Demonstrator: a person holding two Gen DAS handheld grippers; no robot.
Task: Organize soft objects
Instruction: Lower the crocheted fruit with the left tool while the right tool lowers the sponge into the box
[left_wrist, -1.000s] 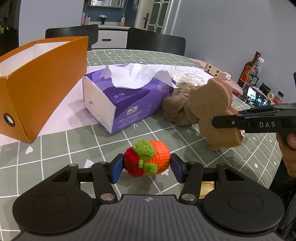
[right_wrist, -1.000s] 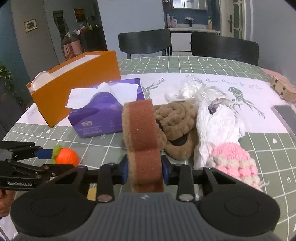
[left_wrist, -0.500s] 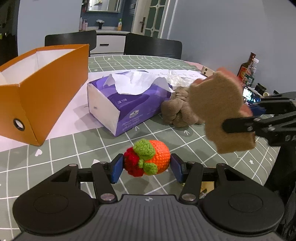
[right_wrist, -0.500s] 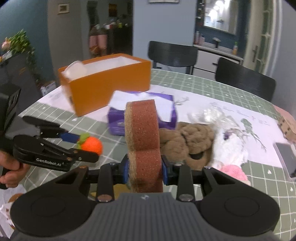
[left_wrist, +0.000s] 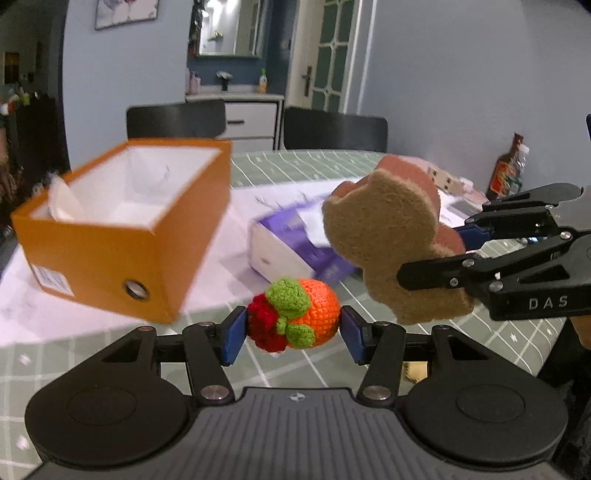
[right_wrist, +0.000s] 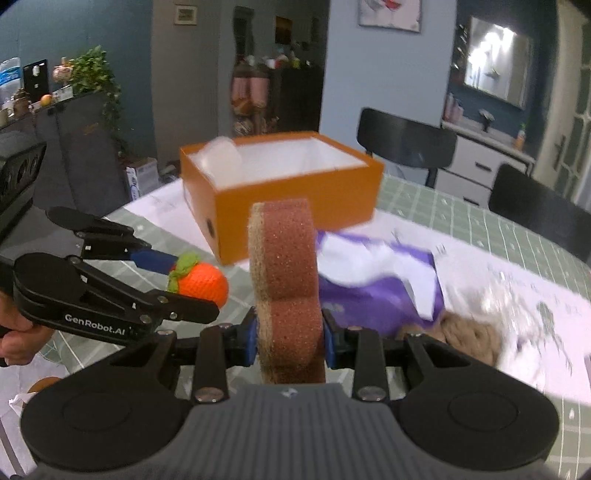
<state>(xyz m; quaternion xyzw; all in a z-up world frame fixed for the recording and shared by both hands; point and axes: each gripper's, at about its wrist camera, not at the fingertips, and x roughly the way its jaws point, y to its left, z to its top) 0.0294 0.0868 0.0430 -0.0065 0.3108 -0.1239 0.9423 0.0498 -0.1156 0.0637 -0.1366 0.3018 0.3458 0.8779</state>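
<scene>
Your left gripper (left_wrist: 291, 326) clamps the crocheted fruit (left_wrist: 295, 314), your right gripper (right_wrist: 290, 341) the sponge (right_wrist: 284, 280); the orange box (left_wrist: 110, 236) sits upper left, nearer your left.

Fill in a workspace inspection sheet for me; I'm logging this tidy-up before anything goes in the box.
Surface: green grid tablecloth.
Job's things: crocheted orange fruit; bear-shaped sponge; orange box, open; brown knitted piece.
Clutter: purple tissue pack; brown bottle.
Grippers: left hand-held gripper clamps the fruit; right hand-held gripper clamps the sponge.
Cables: nothing seen.
Surroundings: black chairs, white cabinet.
</scene>
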